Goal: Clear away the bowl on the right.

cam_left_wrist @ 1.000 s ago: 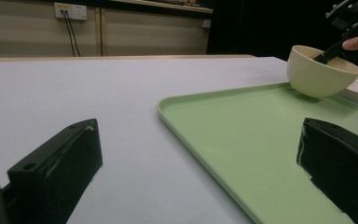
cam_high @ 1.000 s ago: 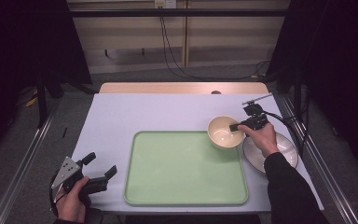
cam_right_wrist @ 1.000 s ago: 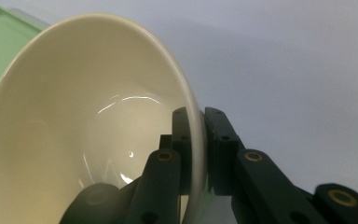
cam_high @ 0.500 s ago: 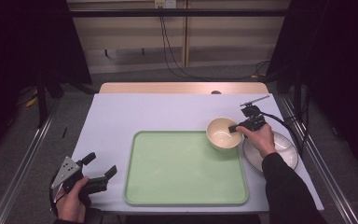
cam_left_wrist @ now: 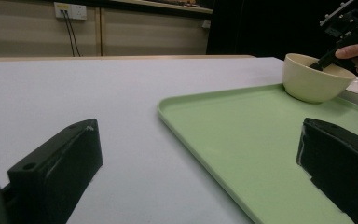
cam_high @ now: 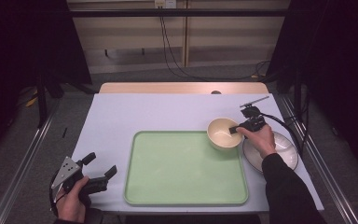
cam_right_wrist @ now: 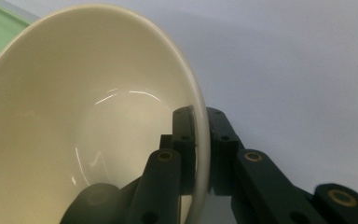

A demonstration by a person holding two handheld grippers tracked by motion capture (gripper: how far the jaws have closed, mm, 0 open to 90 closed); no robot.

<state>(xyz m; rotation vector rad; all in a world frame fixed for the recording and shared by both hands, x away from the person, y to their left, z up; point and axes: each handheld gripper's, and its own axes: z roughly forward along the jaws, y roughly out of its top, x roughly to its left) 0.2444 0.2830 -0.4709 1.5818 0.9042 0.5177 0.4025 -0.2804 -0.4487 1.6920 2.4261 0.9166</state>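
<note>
Right gripper (cam_high: 237, 129) is clamped on the right-hand rim of the cream bowl (cam_high: 223, 133), one jaw inside and one outside; its view cuts the bowl off left and bottom, so whether the base touches anything can't be told. The bowl sits at the far right corner of the green tray (cam_high: 186, 168), left of a white plate (cam_high: 286, 151) half hidden under the hand. Left gripper (cam_high: 98, 171) at the near left table edge, jaws wide apart on nothing; both hands unchanged from the earlier frames.
</note>
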